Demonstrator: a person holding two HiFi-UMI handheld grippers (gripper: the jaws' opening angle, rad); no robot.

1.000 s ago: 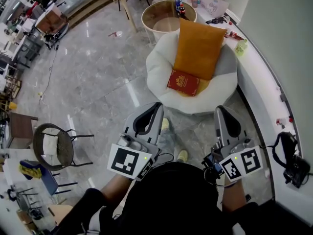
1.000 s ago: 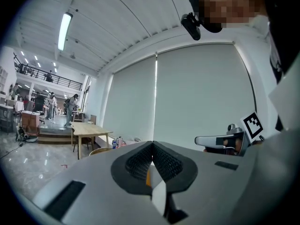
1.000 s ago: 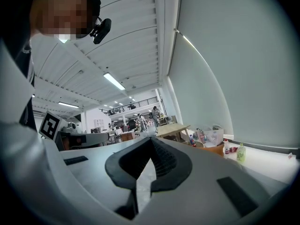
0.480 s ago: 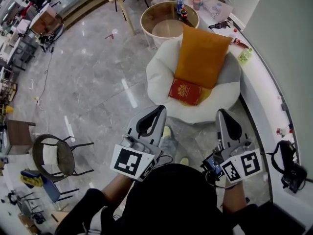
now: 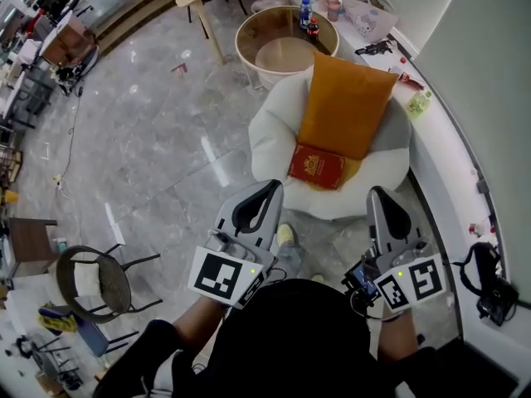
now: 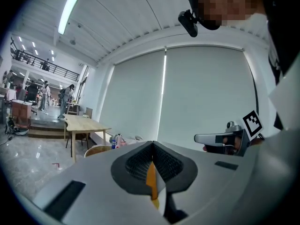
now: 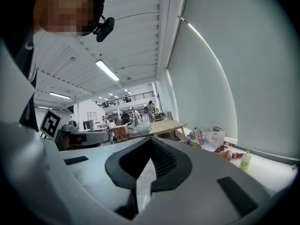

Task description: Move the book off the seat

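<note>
Red book (image 5: 316,166); gold cover print unreadable

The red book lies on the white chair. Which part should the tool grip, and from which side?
Grip the red book at its near long edge, coming in low from the front of the white seat. The book lies flat, and the orange cushion rises behind its far edge, so the near edge looks the freest.

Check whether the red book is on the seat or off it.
On the seat. The red book lies flat, cover up, on the white chair, against the bottom edge of the orange cushion.
</note>
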